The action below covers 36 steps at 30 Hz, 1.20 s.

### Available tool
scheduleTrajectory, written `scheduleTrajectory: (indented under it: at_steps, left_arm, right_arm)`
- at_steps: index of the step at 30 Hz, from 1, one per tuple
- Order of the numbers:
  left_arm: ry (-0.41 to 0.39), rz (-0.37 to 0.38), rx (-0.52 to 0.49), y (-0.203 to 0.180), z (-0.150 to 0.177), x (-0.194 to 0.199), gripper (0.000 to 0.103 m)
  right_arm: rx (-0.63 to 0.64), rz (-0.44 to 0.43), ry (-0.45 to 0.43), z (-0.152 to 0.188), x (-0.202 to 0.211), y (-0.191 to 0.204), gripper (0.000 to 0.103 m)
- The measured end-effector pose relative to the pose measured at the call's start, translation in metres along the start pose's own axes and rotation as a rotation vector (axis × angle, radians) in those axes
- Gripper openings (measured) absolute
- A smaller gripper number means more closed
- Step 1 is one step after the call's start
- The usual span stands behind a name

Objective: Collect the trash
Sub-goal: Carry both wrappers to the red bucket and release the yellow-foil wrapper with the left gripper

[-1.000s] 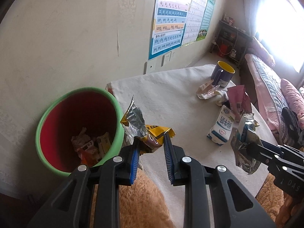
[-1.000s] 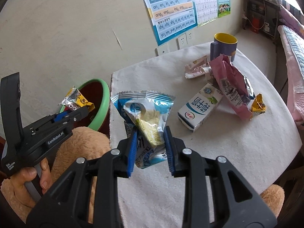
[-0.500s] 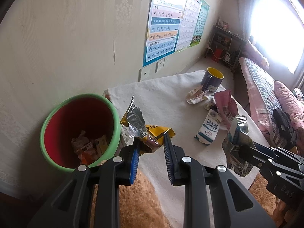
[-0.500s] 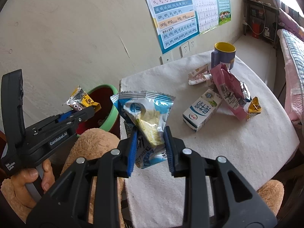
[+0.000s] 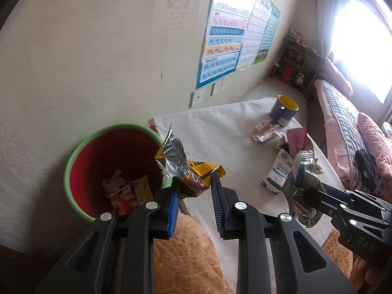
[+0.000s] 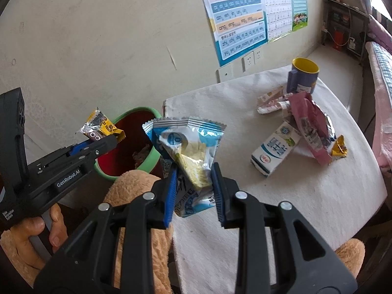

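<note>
Left gripper (image 5: 194, 191), clamped on a crumpled yellow-and-silver foil wrapper (image 5: 182, 165), hangs just beside the round green-rimmed red plastic bin (image 5: 80, 152) (lying to its left), nearer than the right gripper (image 6: 193, 183), which pinches a blue-and-white plastic snack packet (image 6: 188, 152).

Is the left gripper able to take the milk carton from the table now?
Probably not. The left gripper is shut on a yellow wrapper, so it has no free grip, and the milk carton lies off beside the right gripper.

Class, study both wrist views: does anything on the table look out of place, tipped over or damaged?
Yes. The milk carton lies on its side on the table, not upright. Beside it a torn-open pink bag slumps, with crumpled wrappers near the upright mug. No spill shows.
</note>
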<state>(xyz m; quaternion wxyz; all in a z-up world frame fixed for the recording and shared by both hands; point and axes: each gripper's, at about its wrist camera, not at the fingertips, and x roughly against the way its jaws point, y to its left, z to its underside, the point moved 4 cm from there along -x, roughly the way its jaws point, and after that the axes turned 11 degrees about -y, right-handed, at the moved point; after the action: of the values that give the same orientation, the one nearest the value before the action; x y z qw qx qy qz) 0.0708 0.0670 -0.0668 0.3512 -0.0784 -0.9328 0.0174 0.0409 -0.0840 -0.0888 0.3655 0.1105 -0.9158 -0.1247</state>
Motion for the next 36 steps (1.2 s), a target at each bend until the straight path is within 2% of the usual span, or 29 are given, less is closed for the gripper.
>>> scheduleTrajectory:
  at_steps: [12,19,22,28,36]
  left_arm:
    - [0.022,-0.091,0.077,0.061,-0.016,-0.020,0.022]
    - [0.037,-0.158,0.108,0.094,-0.008,-0.024,0.022]
    - [0.074,-0.179,0.117,0.106,-0.001,-0.034,0.022]
    - [0.096,-0.207,0.146,0.120,0.004,-0.045,0.022]
    - [0.146,-0.230,0.206,0.144,0.015,-0.067,0.022]
  right_arm:
    - [0.041,-0.041,0.066,-0.020,-0.043,0.032,0.027]
    - [0.064,-0.069,0.069,-0.031,-0.059,0.052,0.027]
    - [0.042,-0.093,0.102,-0.034,-0.076,0.058,0.027]
    - [-0.007,-0.149,0.162,-0.040,-0.112,0.080,0.027]
    - [-0.041,-0.192,0.207,-0.043,-0.150,0.109,0.027]
